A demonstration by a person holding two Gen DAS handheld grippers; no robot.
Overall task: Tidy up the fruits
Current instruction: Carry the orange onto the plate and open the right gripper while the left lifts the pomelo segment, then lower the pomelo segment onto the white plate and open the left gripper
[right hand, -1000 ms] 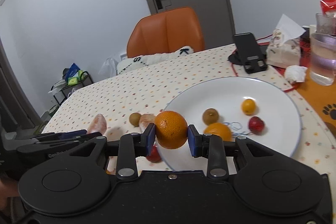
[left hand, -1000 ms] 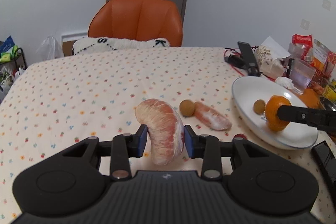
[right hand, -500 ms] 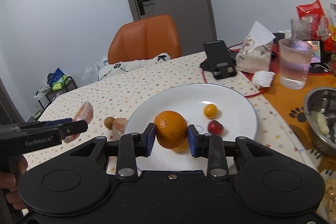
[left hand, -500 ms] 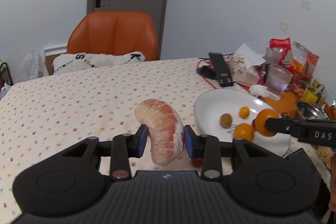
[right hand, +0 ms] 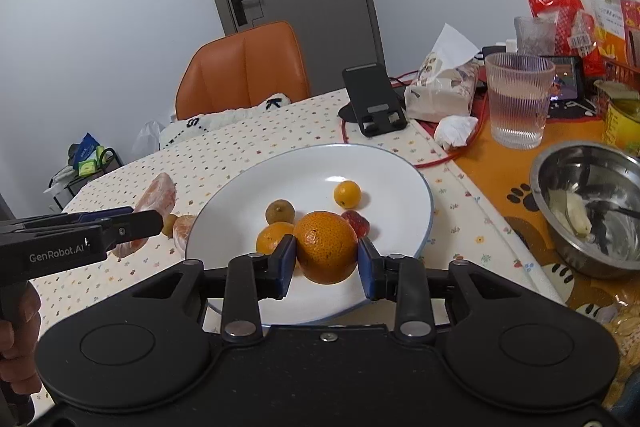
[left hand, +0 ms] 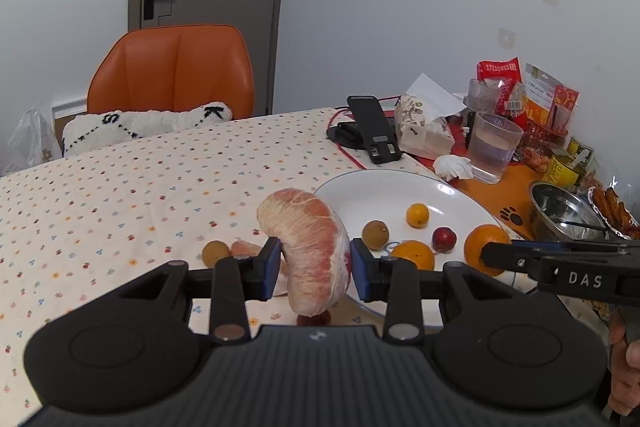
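Only left wrist view shows red fruit (left hand: 314, 319) beneath pomelo segment (left hand: 310, 247)

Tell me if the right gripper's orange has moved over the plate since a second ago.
Yes. The orange, then at the white plate's near-left rim, now hangs inward over it.

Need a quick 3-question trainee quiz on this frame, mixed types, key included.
1. True or false: the left gripper is shut on the pomelo segment.
2. What does the right gripper hold? A) strawberry B) orange C) longan
3. Fill in: the glass stands ____ the white plate.

Key: 1 true; 2 B, the orange; 3 off, it stands beyond the plate on the orange mat.
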